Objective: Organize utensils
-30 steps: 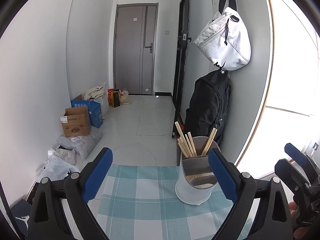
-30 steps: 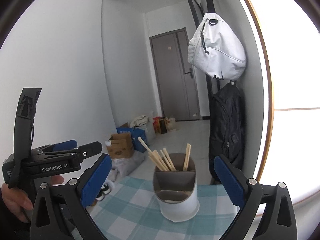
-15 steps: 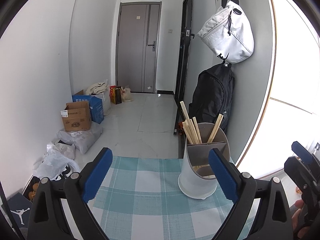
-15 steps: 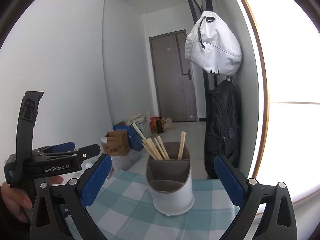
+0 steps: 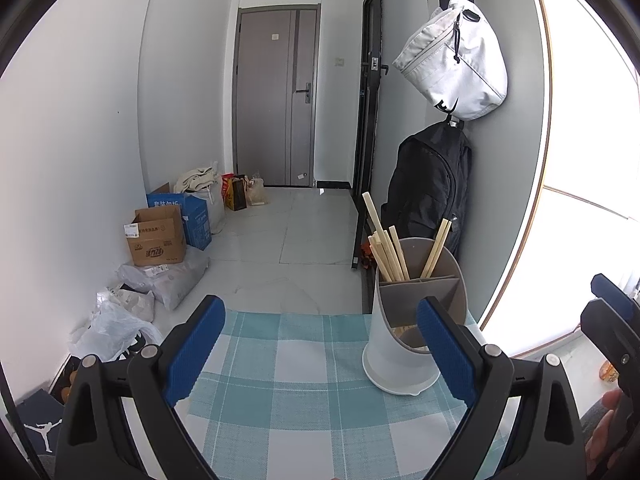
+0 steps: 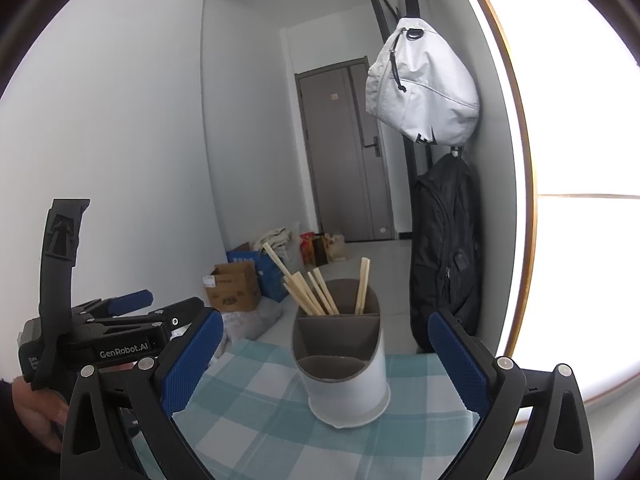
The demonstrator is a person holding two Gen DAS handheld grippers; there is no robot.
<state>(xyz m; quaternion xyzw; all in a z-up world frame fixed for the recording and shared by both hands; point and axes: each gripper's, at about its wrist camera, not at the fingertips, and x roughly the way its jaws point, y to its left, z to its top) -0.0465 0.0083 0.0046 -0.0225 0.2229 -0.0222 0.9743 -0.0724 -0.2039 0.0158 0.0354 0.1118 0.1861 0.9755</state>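
A white utensil holder [image 5: 400,344] with a grey divided insert stands on the teal checked tablecloth [image 5: 304,392]. Several wooden chopsticks [image 5: 386,250] lean in its back compartments. My left gripper [image 5: 320,340] is open and holds nothing; the holder sits just beyond its right finger. In the right wrist view the holder [image 6: 344,376] and chopsticks [image 6: 316,292] stand between and beyond the fingers of my open, empty right gripper [image 6: 324,332]. The left gripper [image 6: 120,320], held by a hand, hovers at the left. The right gripper [image 5: 616,320] shows at the right edge.
A grey wall with a hanging white bag [image 5: 452,68] and black backpack [image 5: 428,184] rises right behind the table. Cardboard boxes [image 5: 156,236] and plastic bags [image 5: 120,320] lie on the floor at the left. The table's far edge [image 5: 296,314] is close.
Both views have shifted slightly: the holder sits a little higher and further right in the left view, further left in the right view. Both grippers stay open and empty.
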